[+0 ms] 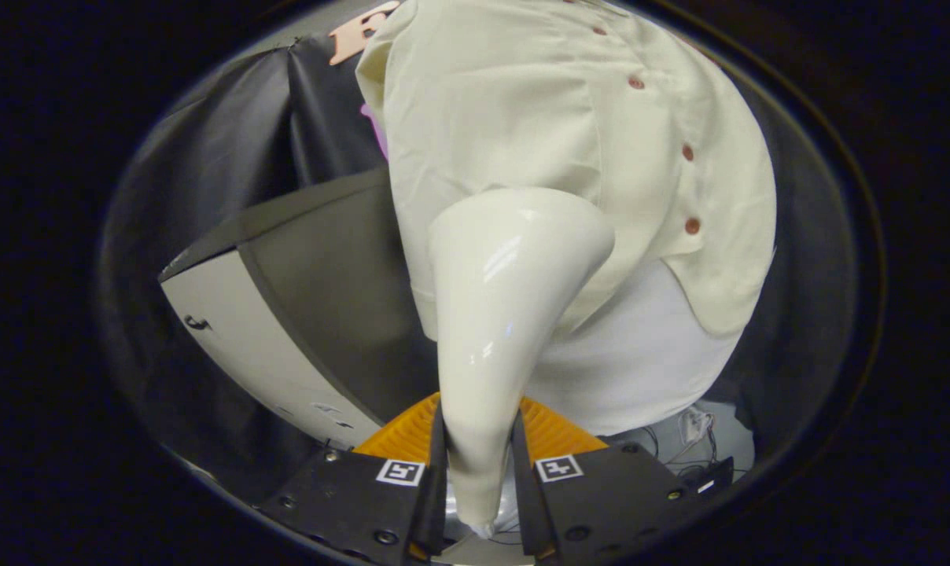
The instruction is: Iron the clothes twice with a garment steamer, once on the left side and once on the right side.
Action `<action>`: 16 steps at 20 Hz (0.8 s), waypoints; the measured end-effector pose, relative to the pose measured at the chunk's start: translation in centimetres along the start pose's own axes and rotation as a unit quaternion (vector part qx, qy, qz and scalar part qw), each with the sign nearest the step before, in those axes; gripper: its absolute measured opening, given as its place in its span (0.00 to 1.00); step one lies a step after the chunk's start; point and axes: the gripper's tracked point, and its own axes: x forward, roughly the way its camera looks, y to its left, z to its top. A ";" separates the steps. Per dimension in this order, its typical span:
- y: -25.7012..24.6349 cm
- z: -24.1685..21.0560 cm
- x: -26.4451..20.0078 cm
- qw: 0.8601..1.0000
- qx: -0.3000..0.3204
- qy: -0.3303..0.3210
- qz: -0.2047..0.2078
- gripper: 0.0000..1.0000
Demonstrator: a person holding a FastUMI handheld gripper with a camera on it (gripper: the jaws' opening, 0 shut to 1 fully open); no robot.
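My gripper (479,460) is shut on the glossy cream garment steamer (506,306), both fingers pressing on its narrow handle end. The steamer widens ahead of the fingers into a broad head that rests against the lower left part of a cream button-up shirt (522,126). The shirt hangs upright beyond the fingers, and a row of reddish-brown buttons (687,153) runs down its right side. Below the shirt's hem shows a white undergarment or form (640,362).
A grey-topped table (325,275) with a white side panel (247,346) stands to the left of the shirt. Black cloth (231,149) hangs behind it all. Some cables and small items (695,440) lie low on the right.
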 end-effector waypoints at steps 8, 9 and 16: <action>-3.5 16.0 -6.9 0.994 0.012 -0.110 -0.018 0.37; -4.5 18.2 -7.4 0.991 0.020 -0.126 -0.025 0.37; -10.0 28.8 -10.9 0.973 0.059 -0.213 -0.065 0.37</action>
